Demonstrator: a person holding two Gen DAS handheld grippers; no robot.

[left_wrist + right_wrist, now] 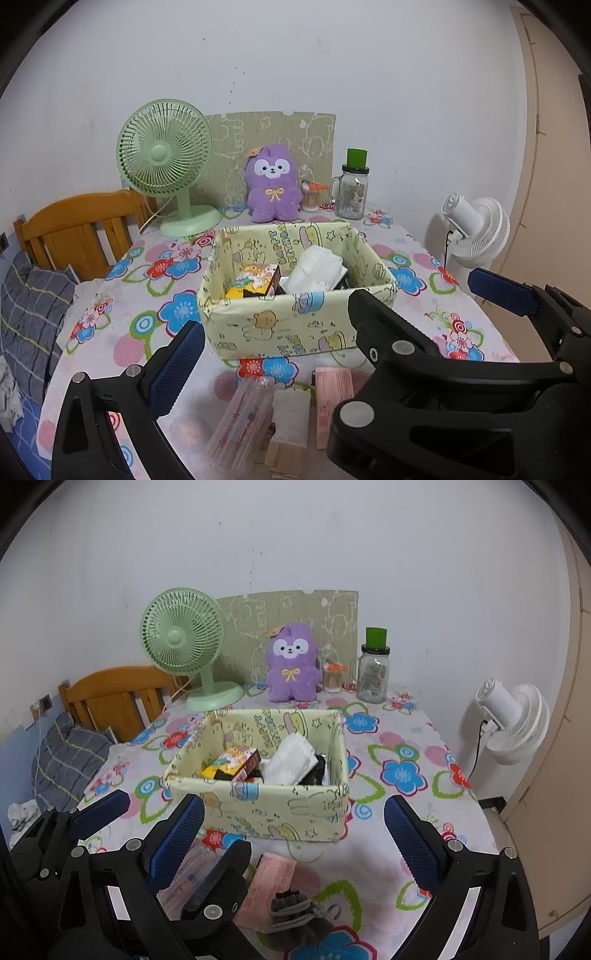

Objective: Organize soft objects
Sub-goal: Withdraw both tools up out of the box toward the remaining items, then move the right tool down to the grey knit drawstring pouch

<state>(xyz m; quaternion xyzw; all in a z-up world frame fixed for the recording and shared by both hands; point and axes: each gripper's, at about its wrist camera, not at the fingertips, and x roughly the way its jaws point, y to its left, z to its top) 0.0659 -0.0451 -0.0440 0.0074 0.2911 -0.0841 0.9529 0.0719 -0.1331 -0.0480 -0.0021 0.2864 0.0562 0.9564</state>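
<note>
Pouches and packets lie on the flowered counter [406, 738] in front of the fabric storage box [258, 805]. From left: a clear plastic packet [240, 424], a pink packet [273, 882], then a gray drawstring pouch [299, 919]. The left hand-held gripper [365, 321] hangs wide and empty above the clear packet. The right hand-held gripper [295, 834], also wide and empty, has the gray pouch just below and between its fingers, so it looks nearer for that grasp.
</note>
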